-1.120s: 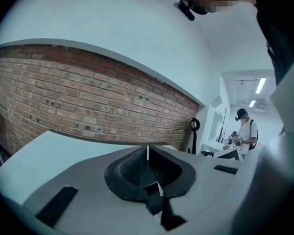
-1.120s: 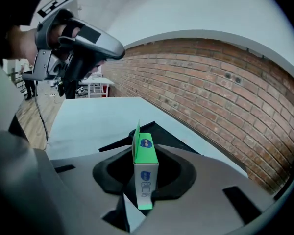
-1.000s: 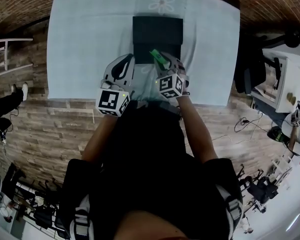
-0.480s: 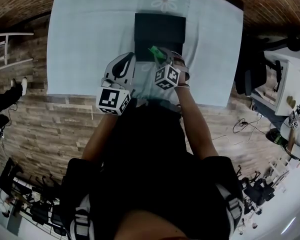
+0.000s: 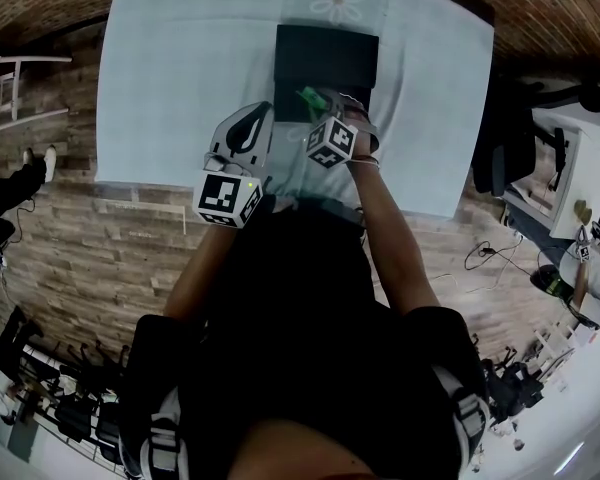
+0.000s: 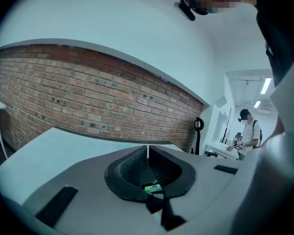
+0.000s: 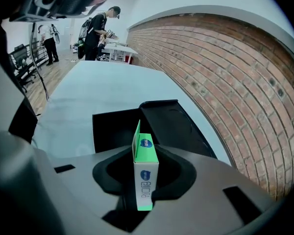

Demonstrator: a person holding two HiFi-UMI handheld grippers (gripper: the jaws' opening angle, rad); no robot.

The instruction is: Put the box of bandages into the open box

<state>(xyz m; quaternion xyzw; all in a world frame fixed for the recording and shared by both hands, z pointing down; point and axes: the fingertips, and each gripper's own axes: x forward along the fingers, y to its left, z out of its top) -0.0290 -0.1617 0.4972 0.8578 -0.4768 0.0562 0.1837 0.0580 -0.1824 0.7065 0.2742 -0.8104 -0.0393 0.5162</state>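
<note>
Green box of bandages [image 7: 146, 177] stands upright, pinched in your right gripper [image 5: 323, 106], at the near edge of the black open box [image 5: 332, 52]. Your left gripper [image 6: 148, 153] is pressed together, holding nothing.

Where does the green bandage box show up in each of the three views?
Head view: the bandage box is at the tip of the right gripper, by the near edge of the black open box.
Left gripper view: only a green sliver of it, low between the shut jaws.
Right gripper view: centre, upright, clamped between the jaws.
Shared landmark: the pale blue table.
</note>
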